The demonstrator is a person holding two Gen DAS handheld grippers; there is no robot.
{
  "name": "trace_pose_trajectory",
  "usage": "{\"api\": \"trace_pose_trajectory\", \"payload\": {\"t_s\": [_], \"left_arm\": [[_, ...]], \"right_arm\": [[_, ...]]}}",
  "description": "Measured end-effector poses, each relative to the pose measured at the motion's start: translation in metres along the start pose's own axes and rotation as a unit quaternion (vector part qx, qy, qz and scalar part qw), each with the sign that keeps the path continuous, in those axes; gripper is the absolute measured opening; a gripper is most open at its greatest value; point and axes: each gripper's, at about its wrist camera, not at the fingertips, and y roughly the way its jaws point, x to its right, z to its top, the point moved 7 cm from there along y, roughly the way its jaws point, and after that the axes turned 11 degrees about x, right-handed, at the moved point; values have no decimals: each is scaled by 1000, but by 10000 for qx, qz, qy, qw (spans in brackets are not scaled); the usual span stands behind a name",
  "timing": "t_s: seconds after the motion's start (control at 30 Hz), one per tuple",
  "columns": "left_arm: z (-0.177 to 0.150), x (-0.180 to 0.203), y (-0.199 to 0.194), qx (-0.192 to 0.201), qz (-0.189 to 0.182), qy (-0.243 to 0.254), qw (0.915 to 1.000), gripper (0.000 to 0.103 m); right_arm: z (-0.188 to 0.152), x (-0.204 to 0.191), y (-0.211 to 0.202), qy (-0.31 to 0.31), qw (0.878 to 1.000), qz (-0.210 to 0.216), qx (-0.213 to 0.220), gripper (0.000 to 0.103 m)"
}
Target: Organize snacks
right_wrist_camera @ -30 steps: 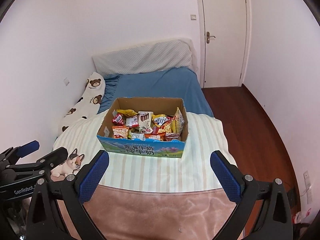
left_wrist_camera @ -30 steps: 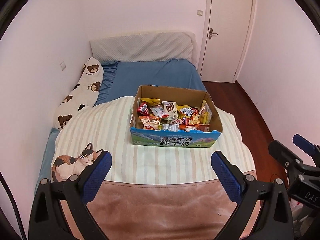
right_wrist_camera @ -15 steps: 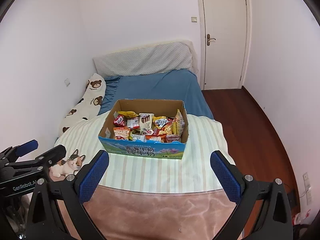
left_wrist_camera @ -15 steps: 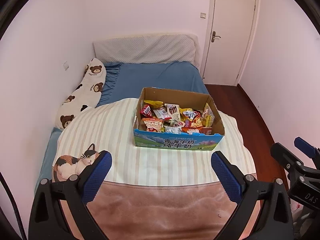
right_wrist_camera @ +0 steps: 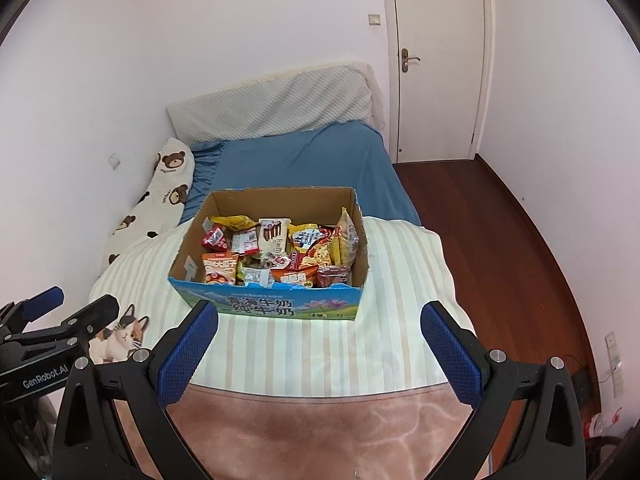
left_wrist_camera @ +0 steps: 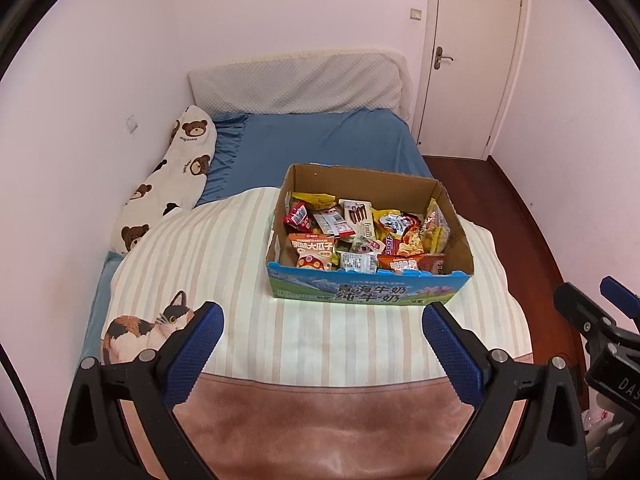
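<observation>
An open cardboard box point(left_wrist_camera: 368, 292) with a blue printed front sits on the striped blanket on the bed; it also shows in the right wrist view point(right_wrist_camera: 280, 306). It is full of mixed snack packets point(left_wrist_camera: 360, 236), several in red, orange and yellow wrappers point(right_wrist_camera: 280, 252). My left gripper point(left_wrist_camera: 322, 344) is open and empty, held back from the box over the near end of the bed. My right gripper point(right_wrist_camera: 320, 340) is also open and empty, beside the left one and the same way short of the box.
A striped blanket with a cat print point(left_wrist_camera: 148, 326) covers the near bed; a pinkish-brown cover point(left_wrist_camera: 320, 420) lies at the foot. A bear-print pillow point(left_wrist_camera: 172, 176) lies along the left wall. Blue sheet and grey headboard cushion point(left_wrist_camera: 296, 84) behind. Wooden floor point(right_wrist_camera: 500, 240) and door point(right_wrist_camera: 436, 60) on the right.
Both grippers have tilted slightly, so the box sits a little lower and nearer in both views. Both stay open and empty. Nothing on the bed has moved.
</observation>
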Motion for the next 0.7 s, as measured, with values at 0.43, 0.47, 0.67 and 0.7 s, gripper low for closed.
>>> {"api": "trace_pose_trajectory", "payload": {"t_s": [0.43, 0.47, 0.67, 0.7], "left_arm": [[10, -2, 60, -169, 225, 52, 9996, 102], [10, -2, 63, -173, 245, 68, 9995, 102], [13, 1, 81, -219, 276, 175, 9992, 102], [12, 3, 83, -246, 262, 183, 9992, 102]], "right_arm": [[-2, 8, 61, 22, 9995, -176, -269, 103], [-1, 8, 65, 24, 9994, -178, -282, 103], [-5, 13, 92, 26, 9988, -273, -413, 103], [-6, 14, 97, 23, 9986, -288, -447, 103]]}}
